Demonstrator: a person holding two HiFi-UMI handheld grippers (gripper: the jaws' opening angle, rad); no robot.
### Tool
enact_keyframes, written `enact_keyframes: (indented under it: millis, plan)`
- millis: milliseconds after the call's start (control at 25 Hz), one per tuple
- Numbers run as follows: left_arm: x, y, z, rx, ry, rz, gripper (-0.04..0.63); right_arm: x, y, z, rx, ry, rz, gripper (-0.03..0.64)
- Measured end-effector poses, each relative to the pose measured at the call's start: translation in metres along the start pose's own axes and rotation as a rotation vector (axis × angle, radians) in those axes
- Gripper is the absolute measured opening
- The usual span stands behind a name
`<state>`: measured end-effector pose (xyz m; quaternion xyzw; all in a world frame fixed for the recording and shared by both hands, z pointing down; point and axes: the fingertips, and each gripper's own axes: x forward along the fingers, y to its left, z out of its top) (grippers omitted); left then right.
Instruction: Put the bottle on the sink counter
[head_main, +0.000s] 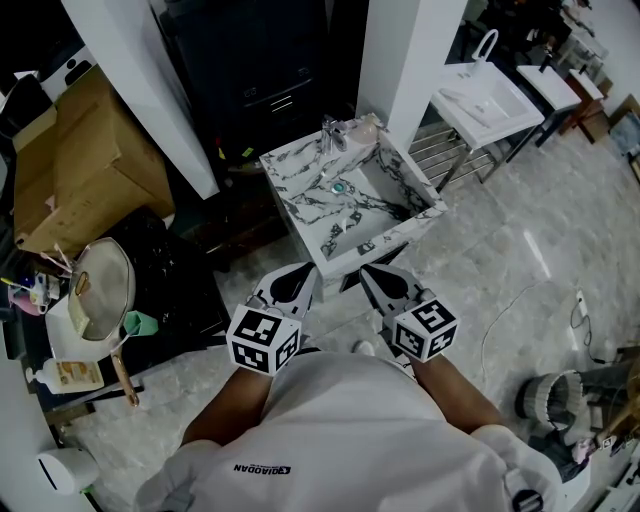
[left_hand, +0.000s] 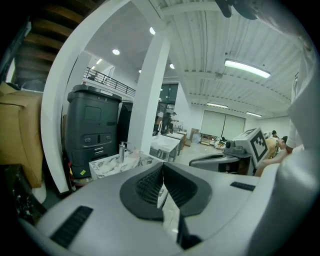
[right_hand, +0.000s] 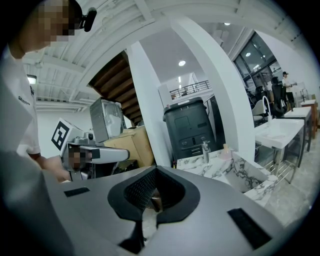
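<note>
Sink: glossy, white stone look, dark veins.
Faucet: shiny metal.
Floor: polished pale tile, reflective.
Cardboard box: matt brown.

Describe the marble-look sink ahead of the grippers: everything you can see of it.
The sink is a squarish block, white with dark grey veining, stone-like and glossy. A rectangular basin is sunk into it, with a teal drain inside. A chrome faucet stands on the back rim, with a small pale pink bottle beside it at the corner. The sink sits diagonally in the head view. Both the left gripper and right gripper are short of its near edge, not touching it.
</note>
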<state>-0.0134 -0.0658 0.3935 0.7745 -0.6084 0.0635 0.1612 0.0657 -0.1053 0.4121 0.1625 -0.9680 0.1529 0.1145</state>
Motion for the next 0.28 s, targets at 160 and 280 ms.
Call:
enact_keyframes:
  millis: [160,280]
  plan:
    - [0.0009,0.0002,0.0011,0.0,-0.005,0.005,0.015,-0.0014,-0.0018,-0.0003,0.0,0.0,0.0,0.04]
    - [0.0011,-0.0003,0.0023,0.0,-0.007,0.009,0.015,-0.0031,-0.0028,-0.0002,0.001,0.001,-0.001,0.04]
